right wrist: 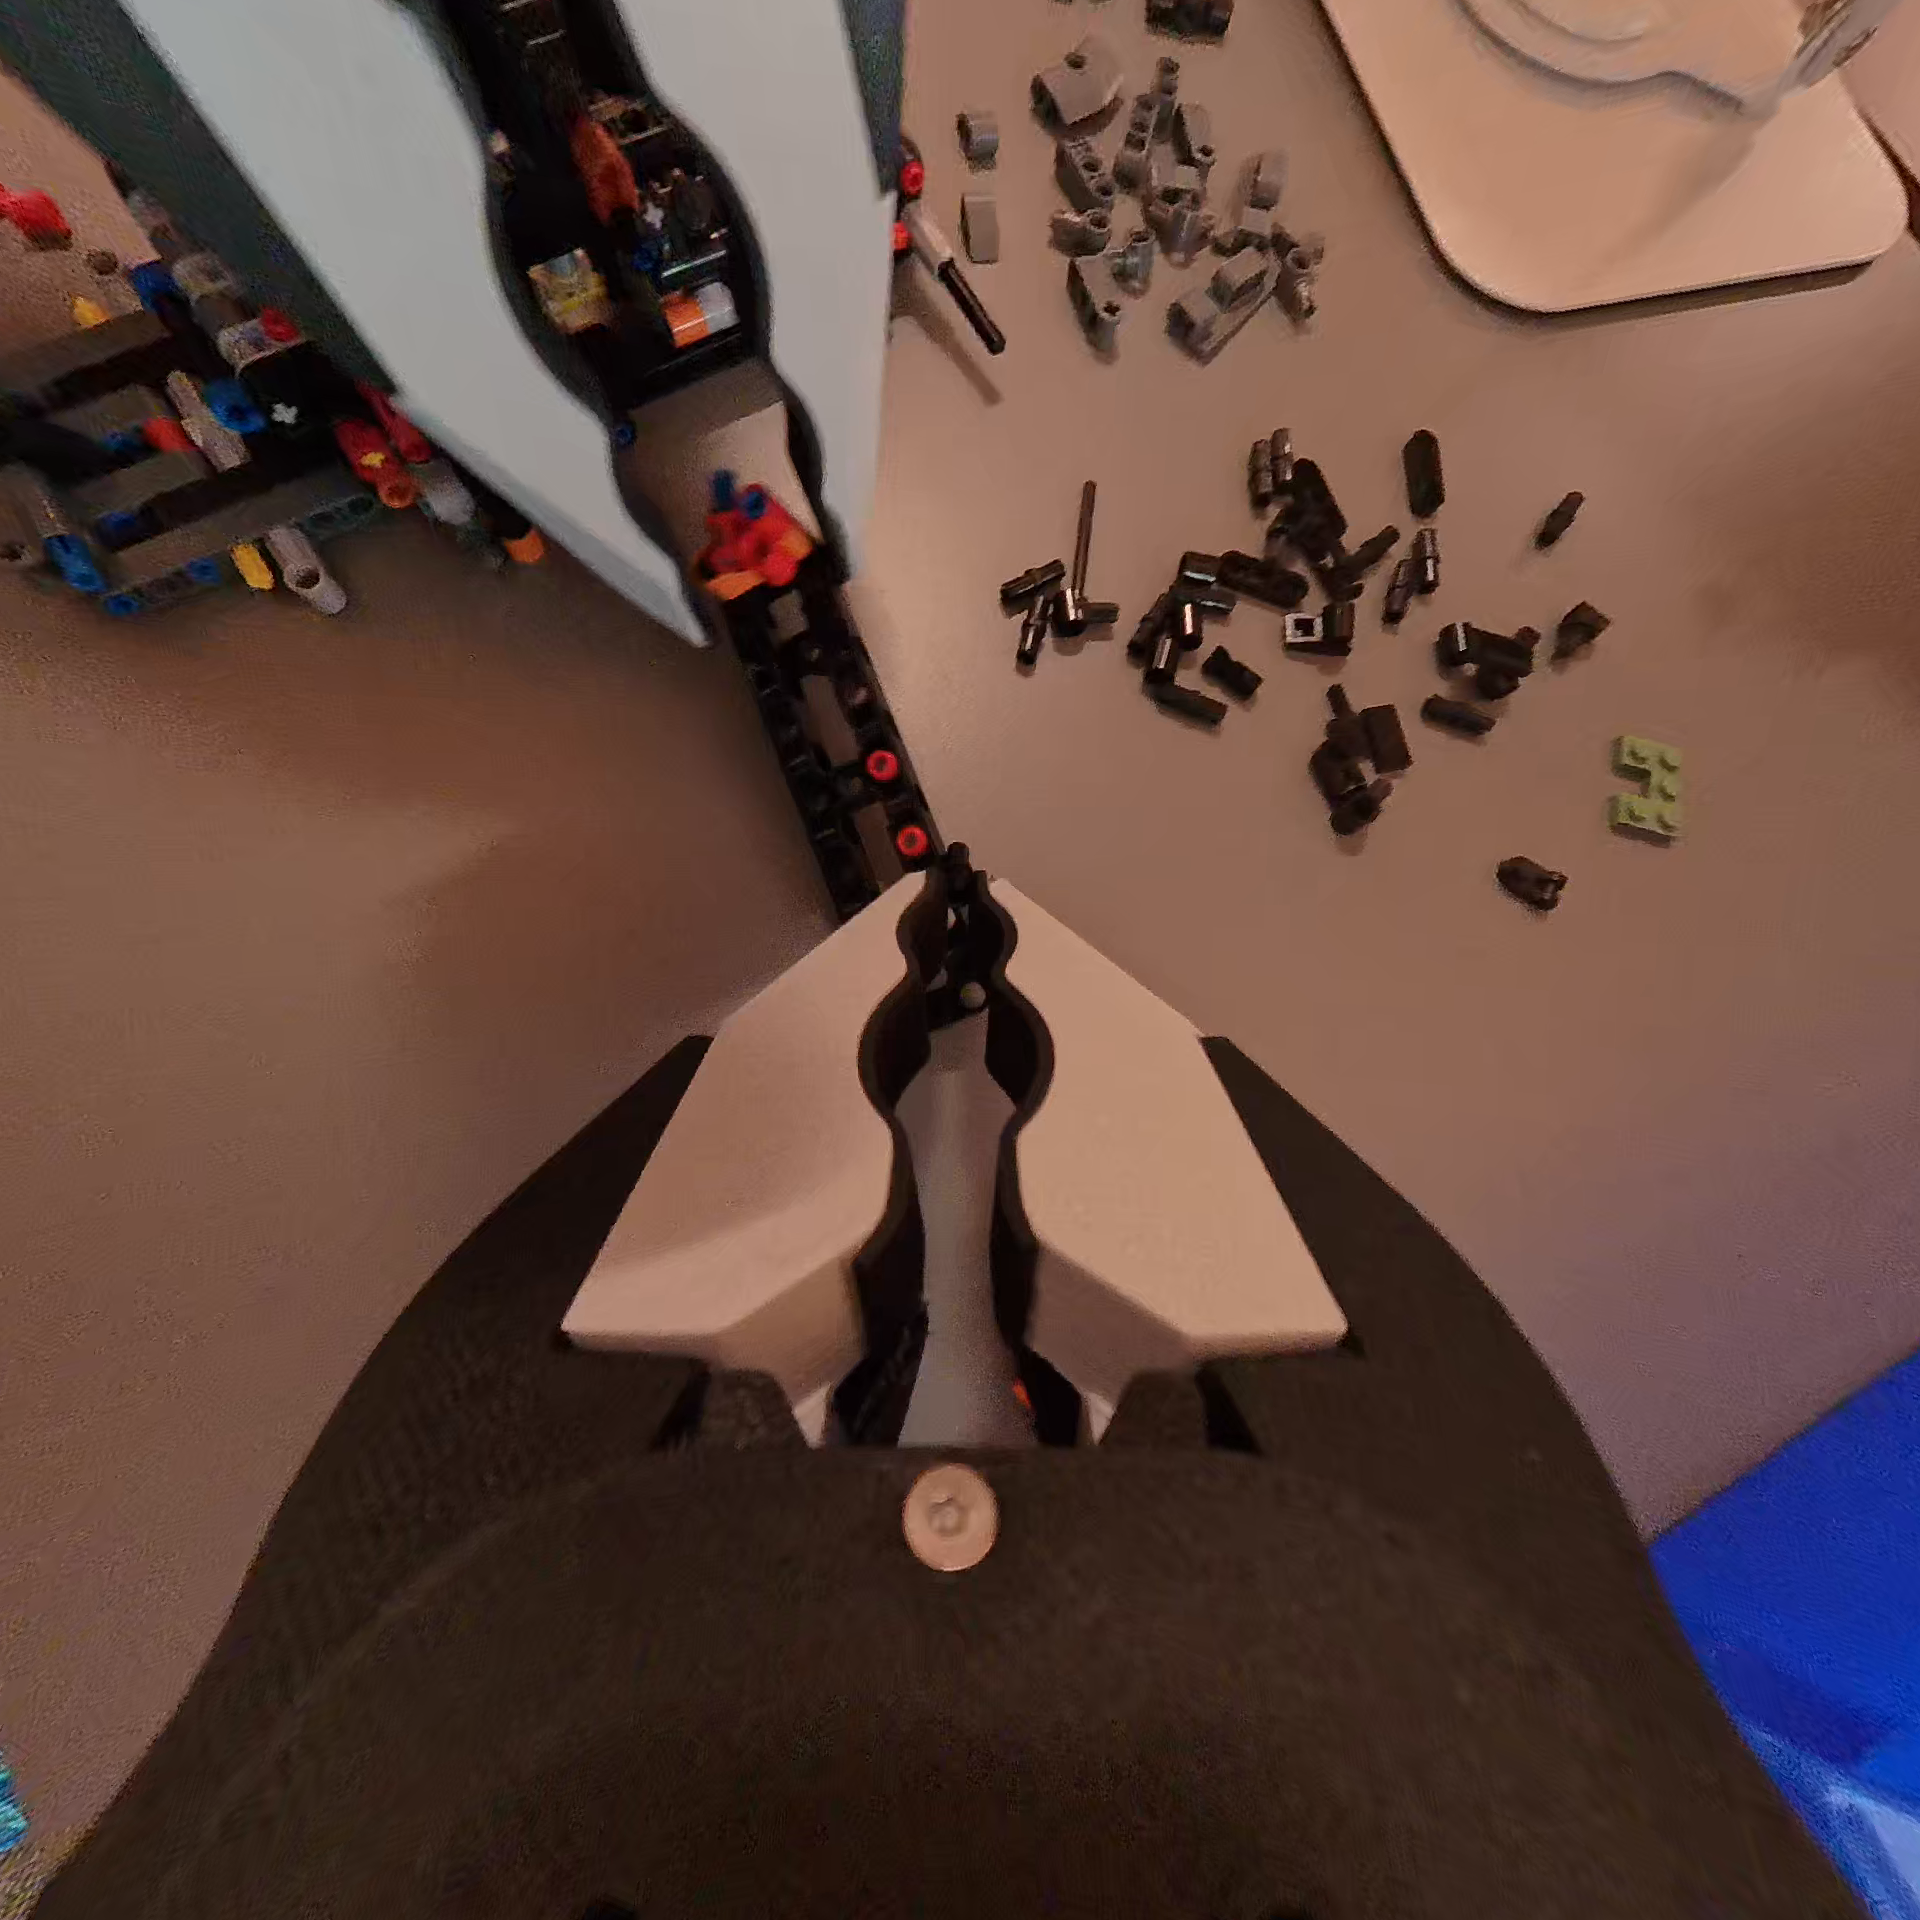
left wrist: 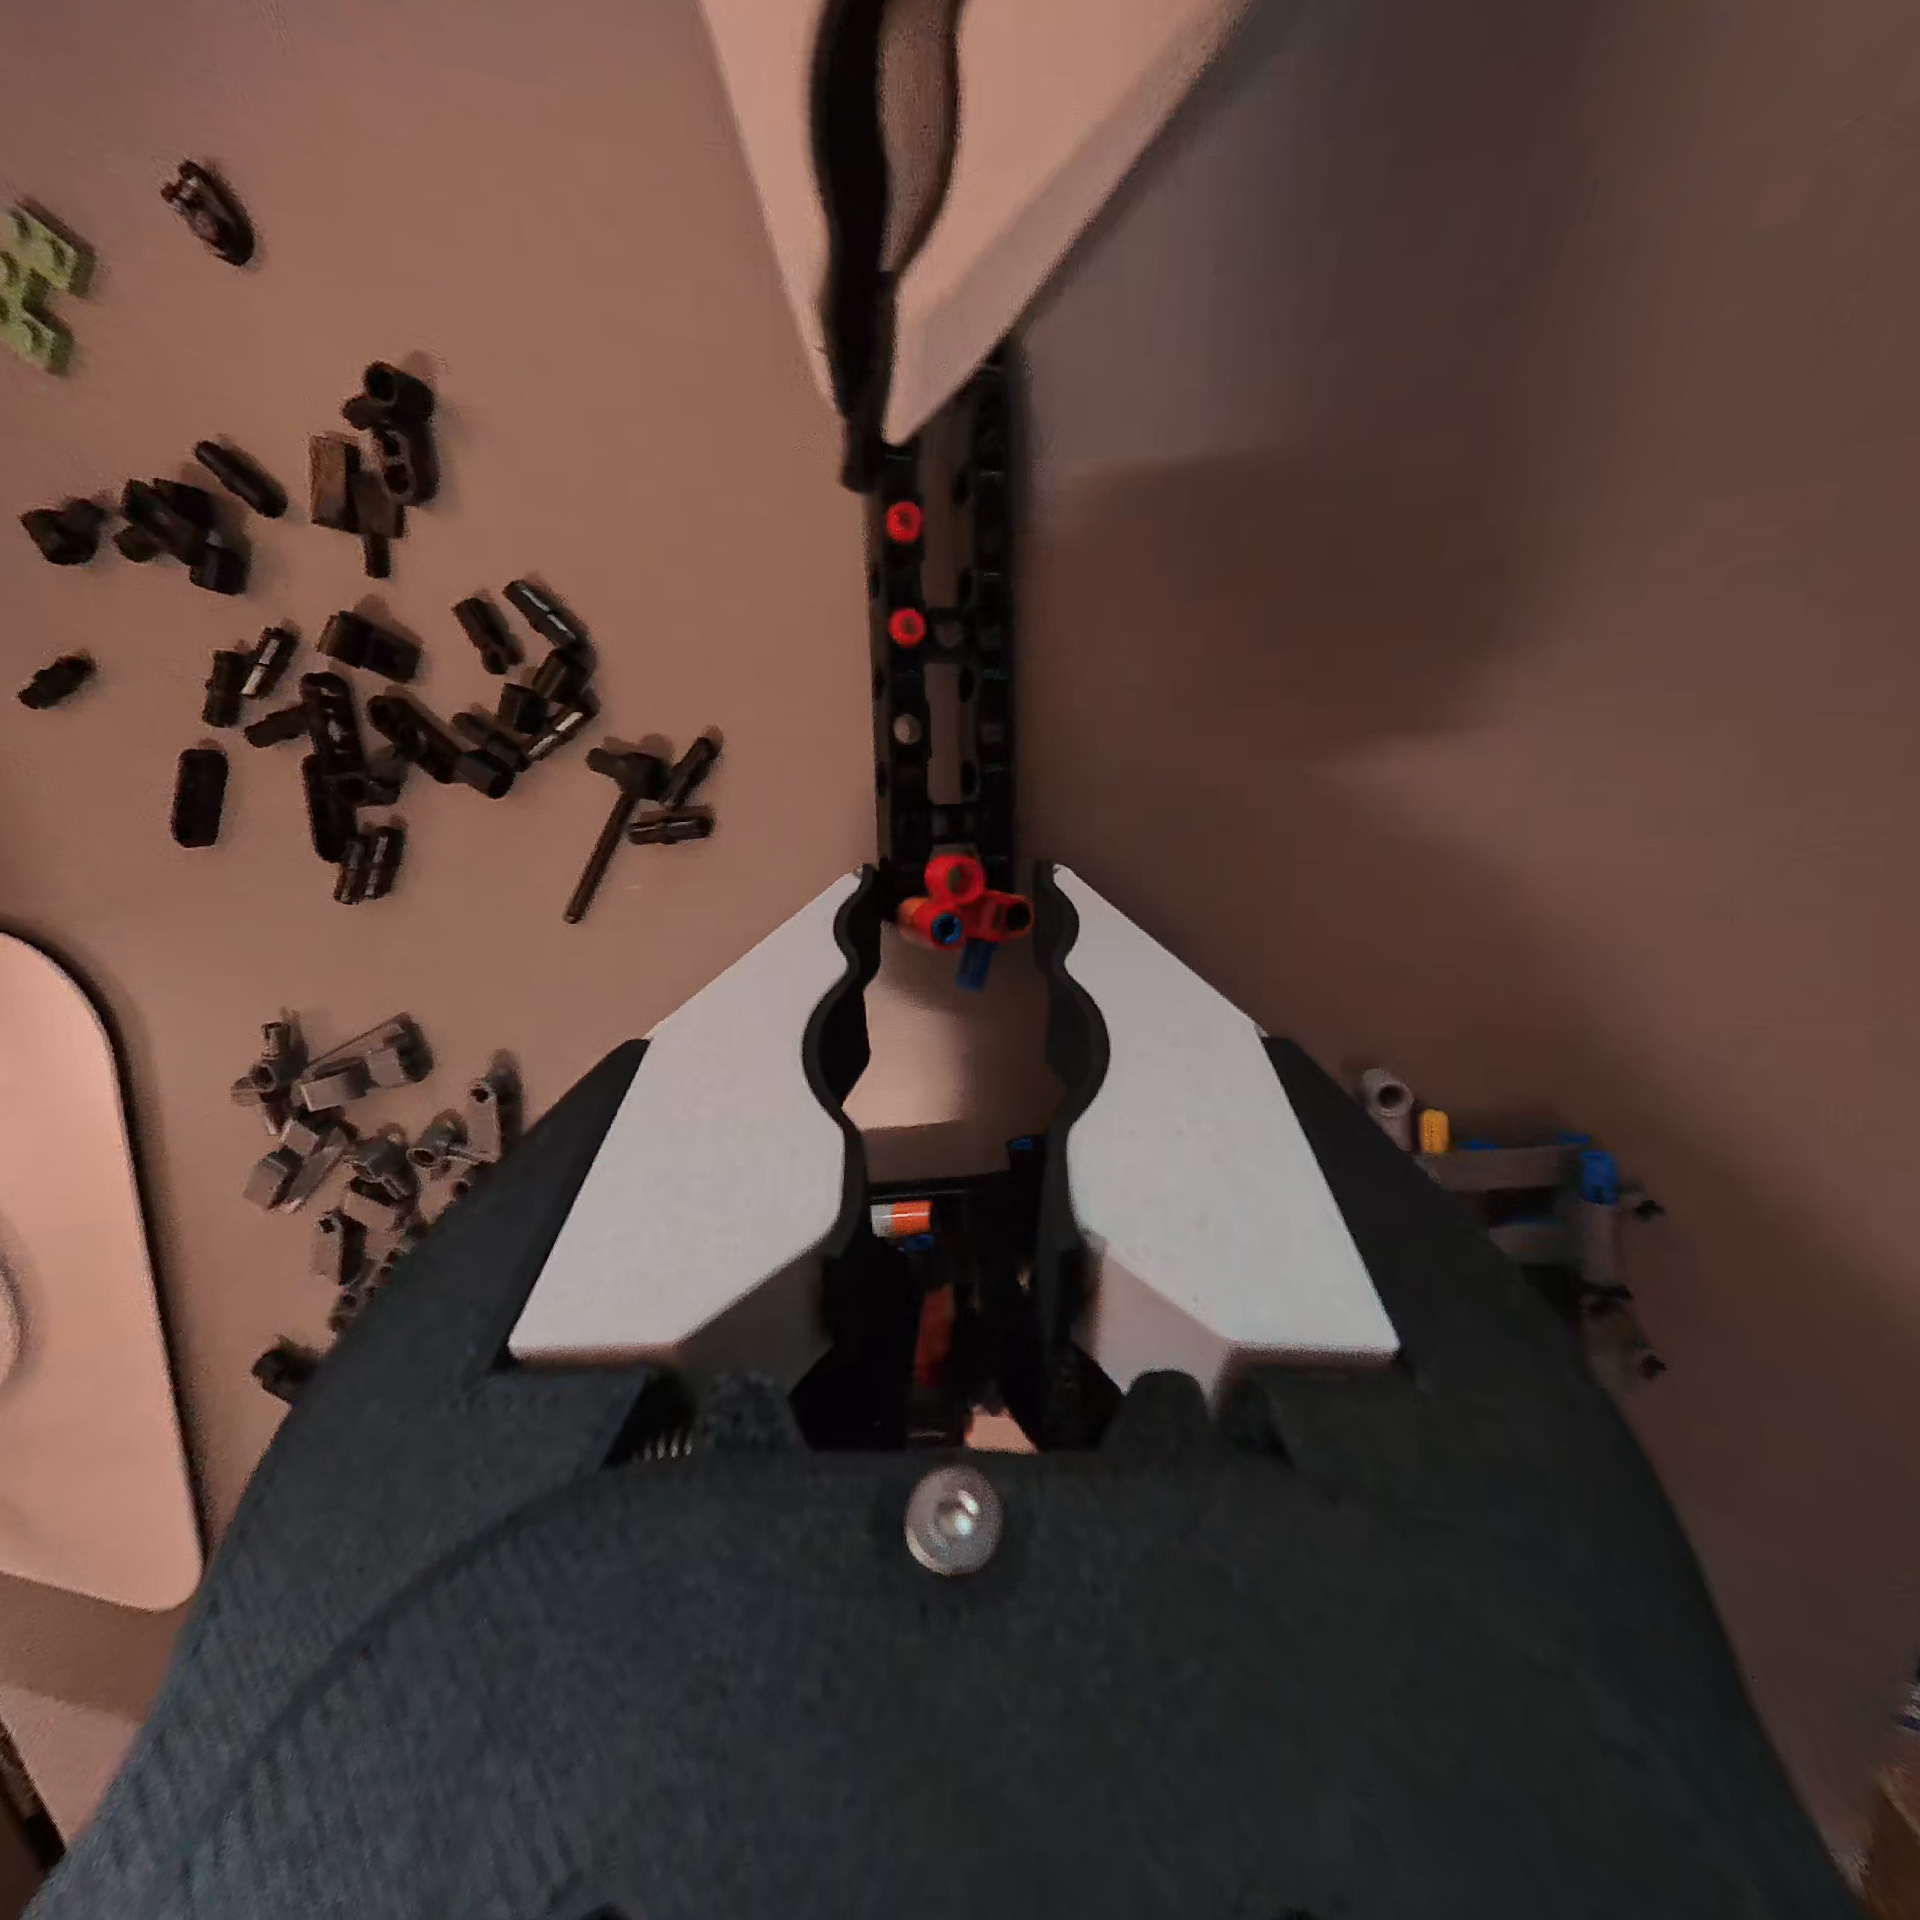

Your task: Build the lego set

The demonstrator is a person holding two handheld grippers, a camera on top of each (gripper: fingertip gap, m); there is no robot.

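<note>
A long black Technic frame (left wrist: 940, 675) with red pins is held between both grippers above the table. A red, orange and blue connector cluster (left wrist: 961, 904) sits at its near end. My left gripper (left wrist: 956, 883) is shut on that end, its tips against the frame's sides. My right gripper (right wrist: 956, 894) is shut on the frame's other end (right wrist: 842, 748), with a small black pin showing at its tips. The right gripper shows at the top of the left wrist view (left wrist: 878, 457). The left gripper shows at the top of the right wrist view (right wrist: 769, 592).
A pile of loose black pieces (right wrist: 1299, 613) and one of grey pieces (right wrist: 1153, 208) lie on the table. A green plate (right wrist: 1647, 784) lies beside them. A partly built assembly (right wrist: 208, 447) sits to one side. A white tray (right wrist: 1621, 156) and a blue object (right wrist: 1808, 1610) are at the edges. There is about 7 cm between the tips of the two grippers. My right gripper's tips are some 15 cm from the green plate (right wrist: 1647, 784).
</note>
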